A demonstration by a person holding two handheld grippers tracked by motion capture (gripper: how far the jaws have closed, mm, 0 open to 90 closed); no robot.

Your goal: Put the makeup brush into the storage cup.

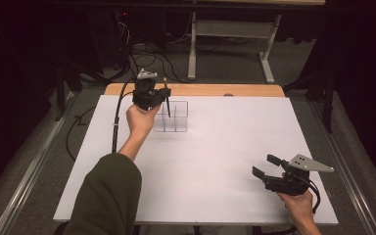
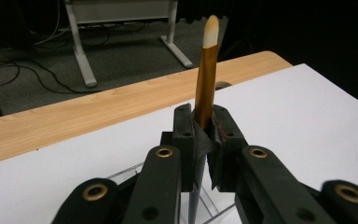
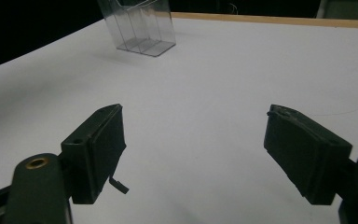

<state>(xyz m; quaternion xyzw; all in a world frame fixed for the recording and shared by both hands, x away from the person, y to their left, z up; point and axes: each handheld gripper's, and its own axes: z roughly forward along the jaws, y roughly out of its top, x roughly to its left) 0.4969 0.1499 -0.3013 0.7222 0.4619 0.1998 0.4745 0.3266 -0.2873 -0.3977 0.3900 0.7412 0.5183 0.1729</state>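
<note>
Clear acrylic organizer [image 1: 176, 117] sits at the far left-centre of the white sheet [image 1: 215, 161], near the wooden table edge [image 1: 196, 90]. Left gripper [image 1: 162, 100] hovers right over it, jaws clamped on a thin brown brush [image 1: 166, 98] held roughly upright.

High view: brush reads as a dark sliver, lower end down inside the organizer's left side; which compartment, can't tell. The organizer's dividers are faint there. Person's left hand [image 1: 139, 120] and green sleeve [image 1: 107, 196] come in from below.

Left gripper view: left gripper [image 2: 204, 135] pads squeezed tight on the brush [image 2: 207, 74]. Shaft is amber-brown with a pale cream tip pointing up, a detail the high view doesn't resolve. Everything below the pads is blocked by the jaws; a little clear plastic edge of the organizer [image 2: 205, 205] peeks out at the bottom.

Right gripper [image 1: 269, 166] is parked near the right front of the sheet, well apart from the organizer, in the person's right hand [image 1: 298, 203]. Right gripper view: right gripper [image 3: 193, 154] has jaws spread wide, nothing between them, bare white sheet [image 3: 205, 93] underneath. Organizer [image 3: 142, 28] shows far off, top cropped by the frame edge, three clear slots visible, the contents hard to make out.
</note>
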